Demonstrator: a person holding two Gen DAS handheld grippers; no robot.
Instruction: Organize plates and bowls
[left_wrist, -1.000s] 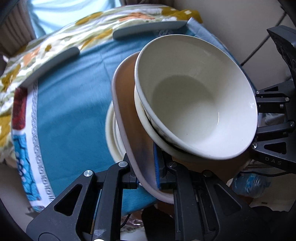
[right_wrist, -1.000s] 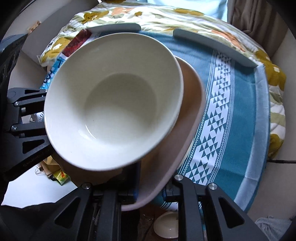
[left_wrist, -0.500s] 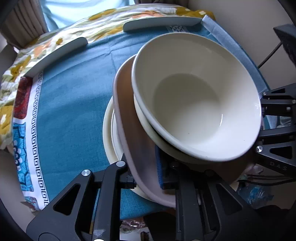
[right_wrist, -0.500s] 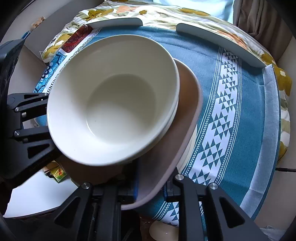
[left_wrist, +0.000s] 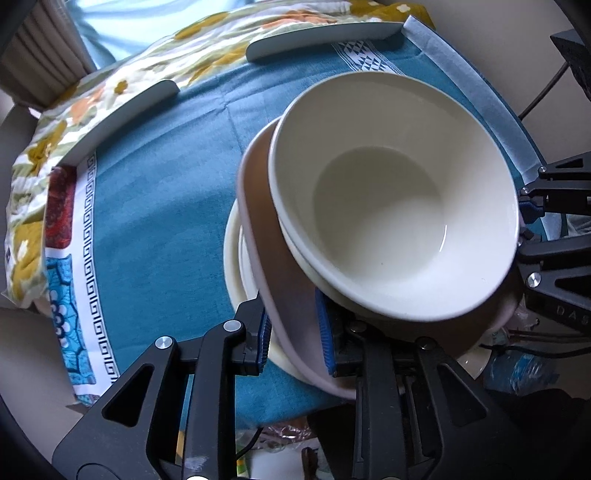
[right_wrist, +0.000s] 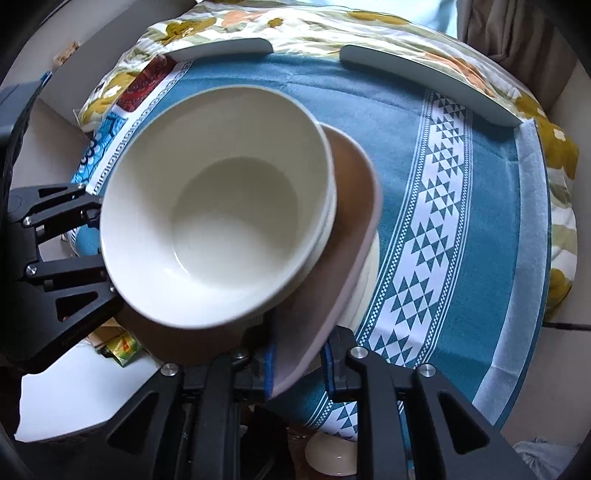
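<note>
A brown plate (left_wrist: 280, 288) (right_wrist: 351, 206) carries two nested cream bowls (left_wrist: 399, 206) (right_wrist: 214, 218). My left gripper (left_wrist: 291, 328) is shut on the plate's near rim. My right gripper (right_wrist: 299, 365) is shut on the plate's opposite rim. The plate hangs just above a cream plate (left_wrist: 236, 273) (right_wrist: 369, 280) that lies on the round table's blue cloth (left_wrist: 159, 221) (right_wrist: 480, 206). Each gripper shows at the edge of the other's view.
Two grey curved chair backs (left_wrist: 317, 37) (right_wrist: 424, 81) stand at the table's far edge over a floral cover. A small cream bowl (right_wrist: 332, 458) lies on the floor below the table. Packets and clutter (right_wrist: 118, 343) lie beside the table edge.
Both grippers have carried the brown plate with its bowls further over the table and lower, down close over the cream plate. Both grips have stayed shut.
</note>
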